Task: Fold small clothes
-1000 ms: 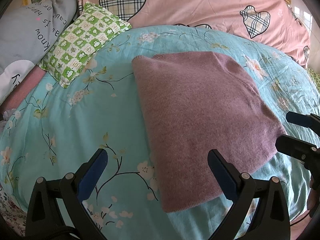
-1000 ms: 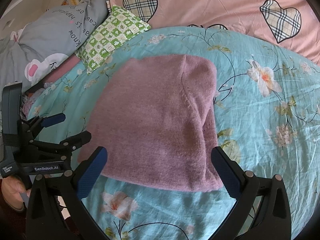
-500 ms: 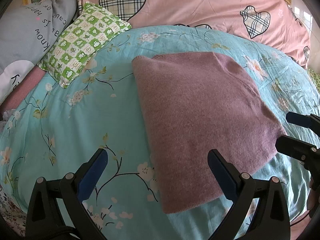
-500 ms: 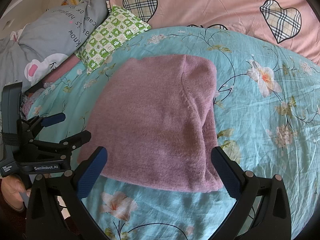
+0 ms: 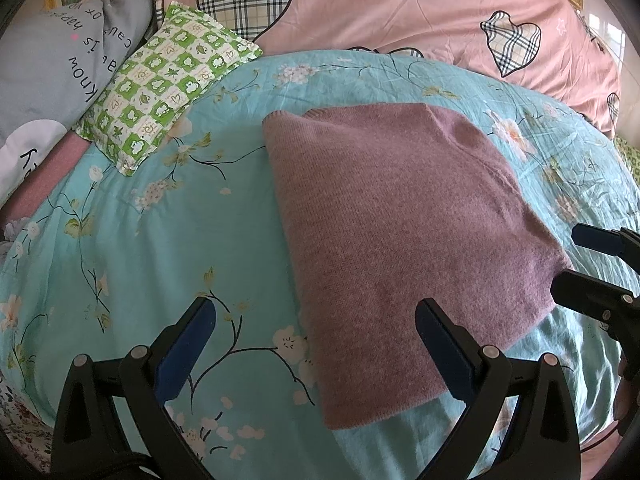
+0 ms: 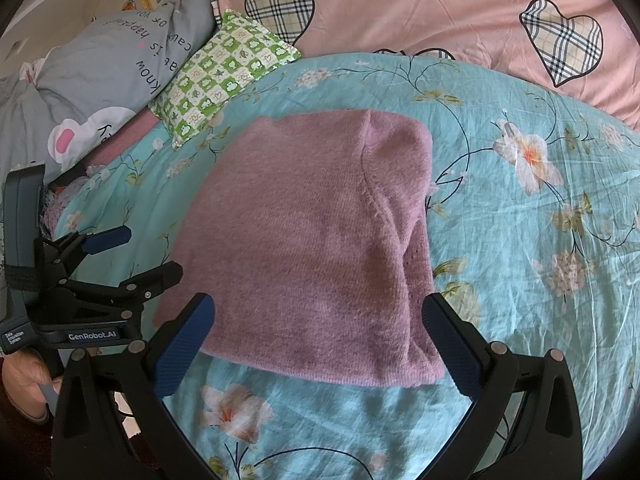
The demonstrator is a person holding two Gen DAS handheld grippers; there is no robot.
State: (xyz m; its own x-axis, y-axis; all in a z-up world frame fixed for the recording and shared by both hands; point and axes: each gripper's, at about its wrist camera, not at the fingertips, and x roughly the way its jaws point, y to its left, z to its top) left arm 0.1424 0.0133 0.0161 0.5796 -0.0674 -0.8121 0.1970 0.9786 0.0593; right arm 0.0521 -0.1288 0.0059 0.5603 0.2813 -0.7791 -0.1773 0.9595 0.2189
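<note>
Left wrist view: the left gripper (image 5: 316, 344) hangs above the near edge of the bed (image 5: 132, 248), its blue-padded jaws spread wide and gripping nothing. One jaw sits over bare floral sheet, the other over the near part of the mauve knit sweater (image 5: 400, 232). The sweater lies folded into a neat block on the turquoise sheet, somewhat right of the bed's middle, flat, with its near edge running close to the bed's near edge. At the right rim of this view the right gripper (image 5: 576, 260) shows just beside the sweater's near right corner, jaws apart.

From the right wrist view, the right gripper (image 6: 318, 344) is wide open too, empty, straddling the sweater's (image 6: 312, 236) near hem from above. The left gripper (image 6: 140, 254) shows at the left, jaws parted, close by the sweater's left corner; whether it touches the knit cannot be told. A hand (image 6: 24, 384) grips its handle below.

Toward the far left corner of the bed rest a green checked pillow (image 5: 164, 80) and a grey pillow (image 5: 52, 60) with lettering; a pink quilt (image 5: 400, 8) with plaid hearts runs along the far edge.
</note>
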